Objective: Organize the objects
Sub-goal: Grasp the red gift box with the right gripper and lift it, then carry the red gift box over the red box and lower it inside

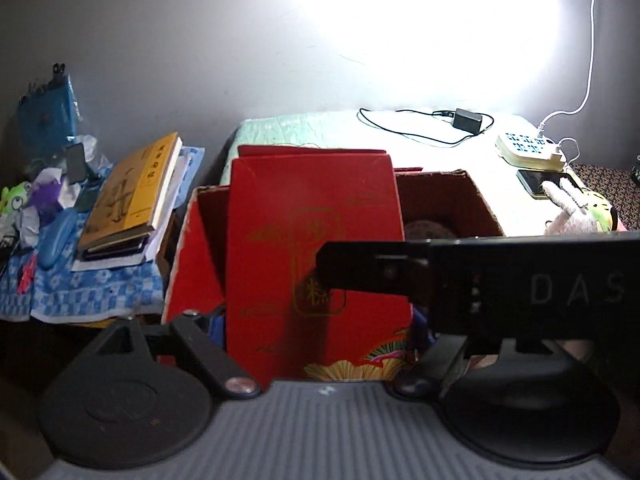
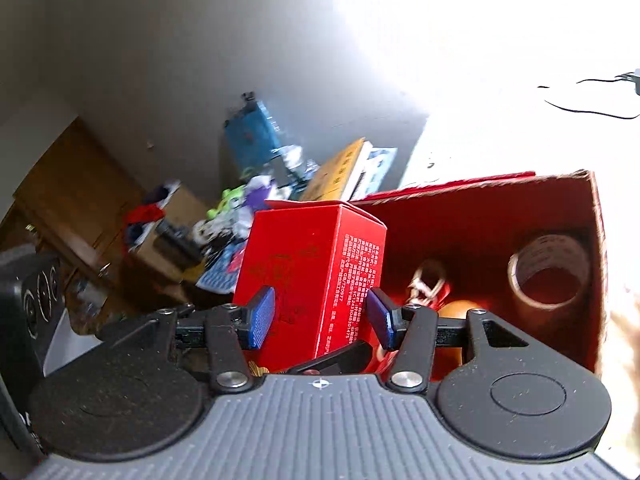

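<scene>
I saw the open red carton by the bed, with the tall red box standing upright at its left end and a tape roll lying at the other end. My left claw pinched the box from the near side, though its blue pads were mostly hidden, and the right rig crossing that view read "DAS". My right claw sat spread, its blue pads either side of the box without touching; the white print there was too small to read.

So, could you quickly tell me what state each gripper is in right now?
Left gripper: shut on the red box, which stands in the cardboard box.
Right gripper: open around the red box, blue pads apart.
</scene>
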`<state>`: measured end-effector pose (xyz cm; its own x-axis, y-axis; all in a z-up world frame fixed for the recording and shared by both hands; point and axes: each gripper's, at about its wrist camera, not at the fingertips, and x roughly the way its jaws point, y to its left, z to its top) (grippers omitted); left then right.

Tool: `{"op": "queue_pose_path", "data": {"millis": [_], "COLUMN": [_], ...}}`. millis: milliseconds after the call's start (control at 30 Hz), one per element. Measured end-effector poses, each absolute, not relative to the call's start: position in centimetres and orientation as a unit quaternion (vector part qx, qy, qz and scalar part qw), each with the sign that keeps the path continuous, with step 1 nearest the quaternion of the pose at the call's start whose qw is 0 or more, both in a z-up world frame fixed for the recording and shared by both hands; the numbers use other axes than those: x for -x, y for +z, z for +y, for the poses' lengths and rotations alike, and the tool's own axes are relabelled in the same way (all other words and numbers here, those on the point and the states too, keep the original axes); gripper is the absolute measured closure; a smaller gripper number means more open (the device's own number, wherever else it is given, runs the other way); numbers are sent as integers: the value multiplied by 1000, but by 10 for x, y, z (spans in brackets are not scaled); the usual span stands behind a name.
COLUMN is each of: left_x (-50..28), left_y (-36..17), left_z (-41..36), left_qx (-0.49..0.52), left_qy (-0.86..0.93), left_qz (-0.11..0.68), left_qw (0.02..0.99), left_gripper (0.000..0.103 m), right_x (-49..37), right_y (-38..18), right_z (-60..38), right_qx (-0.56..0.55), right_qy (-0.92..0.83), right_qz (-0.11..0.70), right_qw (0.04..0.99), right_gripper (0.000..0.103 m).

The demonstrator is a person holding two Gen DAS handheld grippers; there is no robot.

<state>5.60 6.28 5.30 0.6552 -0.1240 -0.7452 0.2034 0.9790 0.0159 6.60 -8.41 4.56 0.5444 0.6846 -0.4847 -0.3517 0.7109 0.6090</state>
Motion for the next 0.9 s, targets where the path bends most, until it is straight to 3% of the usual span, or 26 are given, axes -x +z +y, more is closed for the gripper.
{"op": "queue_pose_path", "data": {"millis": [667, 800, 900], "left_x": [-140, -141, -143], "left_y": [-15, -15, -16], "left_z": [101, 99, 100], "left_qx": [-17, -27, -24], "left_qy": [-69, -66, -60], "left_qz": [492, 489, 488], "left_qw": [868, 869, 870], "left_gripper": [23, 15, 14], "right_x": [-132, -137, -139], "right_y": [-10, -18, -23], "right_z": [-54, -53, -56], "right_qx": [-223, -222, -237], "right_qy": [261, 254, 258], "right_qz": [465, 477, 484], "right_qw": [816, 812, 802], "right_gripper": [55, 56, 56]}}
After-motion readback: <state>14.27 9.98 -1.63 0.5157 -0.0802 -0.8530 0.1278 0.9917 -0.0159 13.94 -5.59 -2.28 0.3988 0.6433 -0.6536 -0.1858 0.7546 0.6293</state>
